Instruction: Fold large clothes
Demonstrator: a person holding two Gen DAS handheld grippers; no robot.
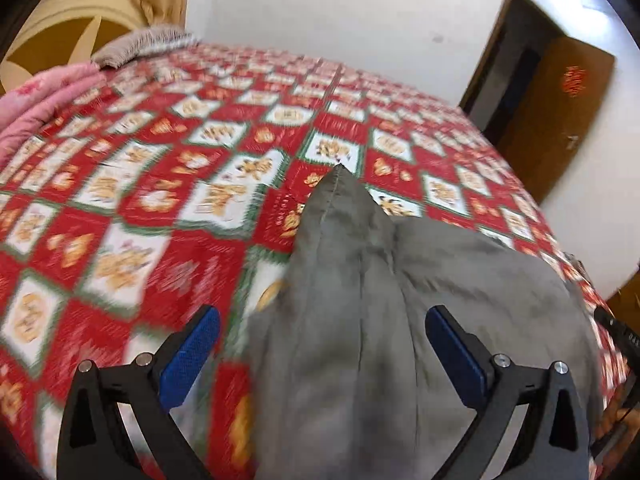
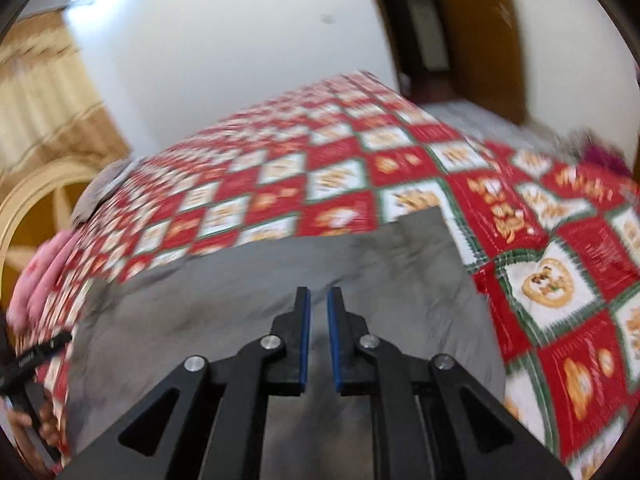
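A grey garment (image 1: 360, 300) lies on a bed with a red, white and green patterned cover (image 1: 160, 200). In the left wrist view one corner of it points away from me. My left gripper (image 1: 322, 320) is open wide above the garment, holding nothing. In the right wrist view the garment (image 2: 260, 272) spreads flat across the cover (image 2: 540, 260). My right gripper (image 2: 319, 300) hovers above it with its fingers nearly together, a narrow gap between the blue pads, nothing in them. The left gripper's handle (image 2: 28, 360) and the hand on it show at the left edge. Both views are motion-blurred.
A pink quilt (image 1: 44, 100) and a grey pillow (image 1: 140, 44) lie at the bed's far left by a cream headboard (image 1: 60, 28). White wall behind. A brown door (image 1: 552, 116) stands open at the right. Curtains (image 2: 36, 108) hang at the left.
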